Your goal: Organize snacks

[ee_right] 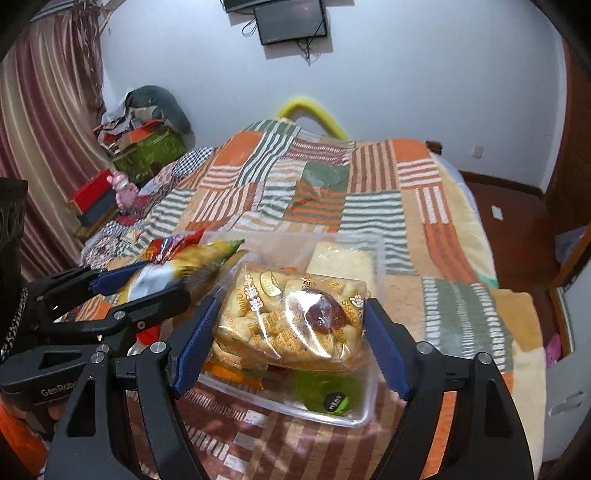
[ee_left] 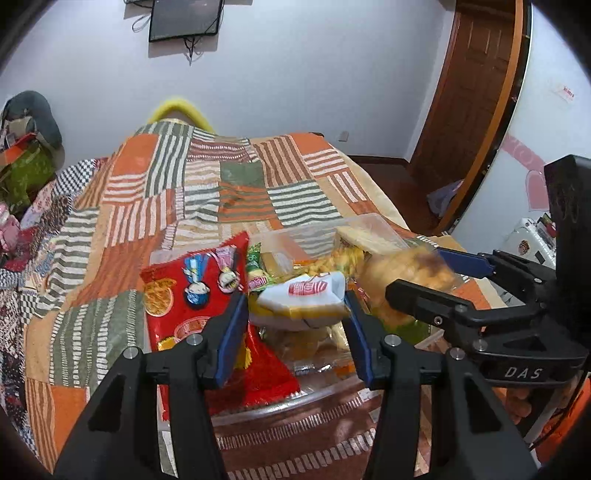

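A clear plastic tray [ee_right: 362,413] sits on the bed, filled with snack packets. My left gripper [ee_left: 295,325] is shut on a white and yellow snack bag [ee_left: 306,299]; in the right wrist view it shows as a silver-yellow bag [ee_right: 173,273] between the left fingers. A red chip bag [ee_left: 192,291] leans at the tray's left. My right gripper [ee_right: 291,339] is shut on a clear bag of biscuits [ee_right: 288,325] above the tray; the bag also shows in the left wrist view [ee_left: 406,277]. A green packet [ee_right: 325,391] lies under it.
The striped patchwork blanket [ee_left: 236,192] covers the bed. Boxes and clutter [ee_right: 140,140] sit at the far left by the curtain. A wooden door [ee_left: 476,92] and wood floor lie to the right. A monitor [ee_right: 291,18] hangs on the wall.
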